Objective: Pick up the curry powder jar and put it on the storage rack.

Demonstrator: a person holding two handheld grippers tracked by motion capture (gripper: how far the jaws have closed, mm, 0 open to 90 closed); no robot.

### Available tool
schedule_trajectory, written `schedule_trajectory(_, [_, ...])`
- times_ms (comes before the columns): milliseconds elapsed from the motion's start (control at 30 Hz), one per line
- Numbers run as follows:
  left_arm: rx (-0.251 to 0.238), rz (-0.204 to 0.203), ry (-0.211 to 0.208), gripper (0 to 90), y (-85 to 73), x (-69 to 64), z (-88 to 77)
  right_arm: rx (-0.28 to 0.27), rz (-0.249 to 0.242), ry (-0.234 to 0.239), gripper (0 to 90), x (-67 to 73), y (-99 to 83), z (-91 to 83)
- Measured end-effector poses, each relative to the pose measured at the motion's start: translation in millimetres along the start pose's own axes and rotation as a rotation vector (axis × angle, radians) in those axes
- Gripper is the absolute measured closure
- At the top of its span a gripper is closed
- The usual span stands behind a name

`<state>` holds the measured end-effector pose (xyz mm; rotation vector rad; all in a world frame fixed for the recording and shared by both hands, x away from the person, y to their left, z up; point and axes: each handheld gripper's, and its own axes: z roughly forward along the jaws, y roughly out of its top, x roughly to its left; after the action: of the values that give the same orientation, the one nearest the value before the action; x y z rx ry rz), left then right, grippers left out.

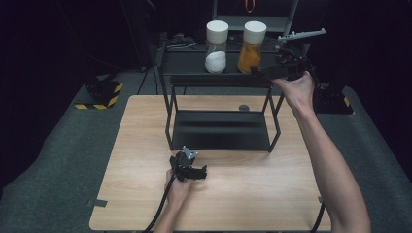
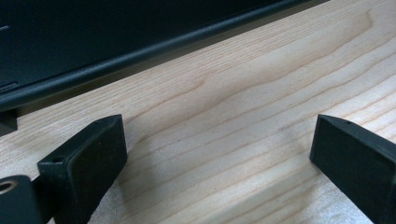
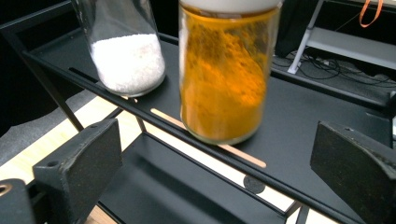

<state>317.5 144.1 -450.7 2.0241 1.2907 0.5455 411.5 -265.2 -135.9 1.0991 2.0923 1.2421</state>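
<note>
High view: right gripper (image 1: 265,71) reaching at orange jar (image 1: 252,47) on rack (image 1: 218,77) top shelf, beside white jar (image 1: 216,47).

Left gripper view: left gripper (image 2: 219,154) spread, empty, resting over table (image 2: 243,107).

Right gripper view: jaws wide, jar ahead, not gripped. Next: advance, straddle, close.

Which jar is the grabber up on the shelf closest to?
The jar of orange powder. It stands right by the right gripper, in front of its open jaws, while the jar of white powder stands farther along the shelf.
</note>
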Motion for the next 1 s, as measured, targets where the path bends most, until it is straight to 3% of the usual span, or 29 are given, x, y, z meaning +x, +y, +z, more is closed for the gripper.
schedule_trajectory(267, [0.001,0.000,-0.002,3.6,0.1,0.5,0.0,-0.030,0.014,-0.003,1.2,-4.0,-16.7,-6.8])
schedule_trajectory(1000, [0.000,-0.007,0.004,3.2,0.0,-1.0,0.2,-0.041,0.004,0.000,1.6,-8.0,-47.4,-13.3])
